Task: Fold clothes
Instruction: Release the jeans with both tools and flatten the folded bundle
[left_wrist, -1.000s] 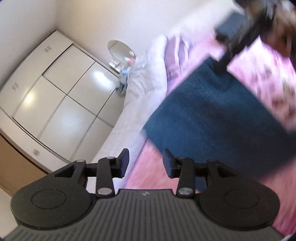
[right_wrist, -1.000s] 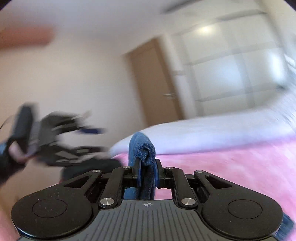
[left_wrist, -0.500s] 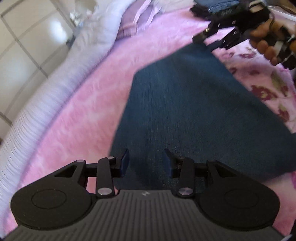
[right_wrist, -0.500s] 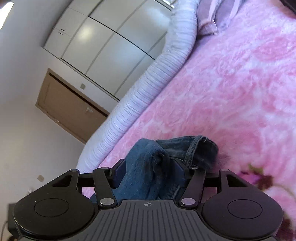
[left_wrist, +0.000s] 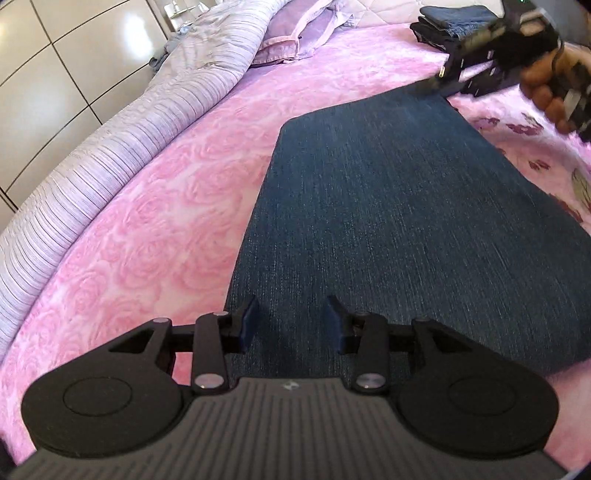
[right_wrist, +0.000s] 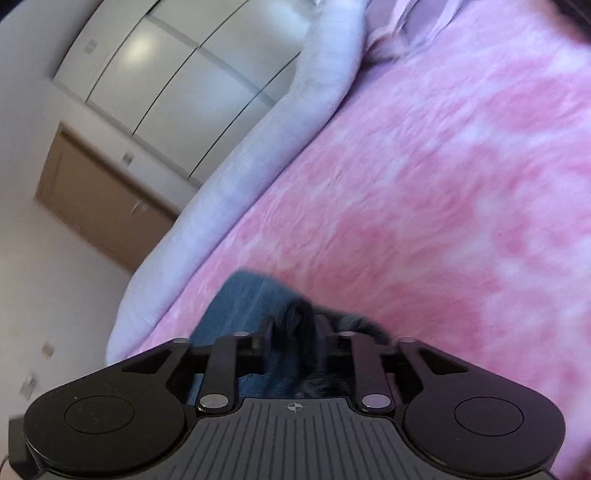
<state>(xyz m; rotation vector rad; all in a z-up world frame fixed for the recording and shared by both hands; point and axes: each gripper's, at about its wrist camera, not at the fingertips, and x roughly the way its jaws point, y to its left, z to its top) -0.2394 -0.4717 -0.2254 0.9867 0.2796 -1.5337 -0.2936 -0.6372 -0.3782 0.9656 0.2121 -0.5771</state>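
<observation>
At the far left of the left wrist view stood white wardrobe doors (left_wrist: 55, 74), and beside them a striped duvet (left_wrist: 110, 158) lay rolled along the edge of the pink blanket (left_wrist: 159, 240). The left gripper (left_wrist: 291, 325) hung over the near end of the jeans (left_wrist: 388, 221), its jaws apart with nothing between them. The jeans lay flat on the blanket, folded lengthwise. At their far right corner a hand (left_wrist: 554, 85) held the right gripper (left_wrist: 454, 77). Folded clothes (left_wrist: 450, 22) were stacked behind it. In the blurred right wrist view, the right gripper's jaws stood somewhat apart with denim bunched between them; whether they gripped it I cannot tell.
</observation>
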